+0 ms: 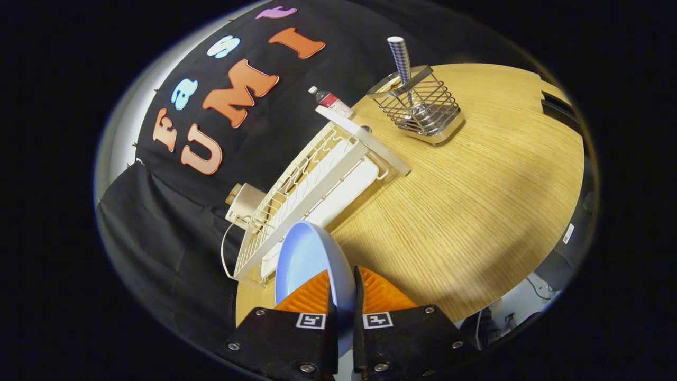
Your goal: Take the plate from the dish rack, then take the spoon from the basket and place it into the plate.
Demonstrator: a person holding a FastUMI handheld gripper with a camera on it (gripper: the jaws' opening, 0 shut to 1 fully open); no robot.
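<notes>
While the gripper [342, 296] is clenched on the rim of the blue plate [307, 259] at the bottom centre, the plate stands on edge just beside the white dish rack [312, 185]. It looks stiff, smooth and slippery, perhaps breakable, so a firm grasp on the rim seems best.

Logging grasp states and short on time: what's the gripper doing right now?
Gripper: closed on the blue plate, its orange fingers pressing the rim from both sides, beside the dish rack.
</notes>
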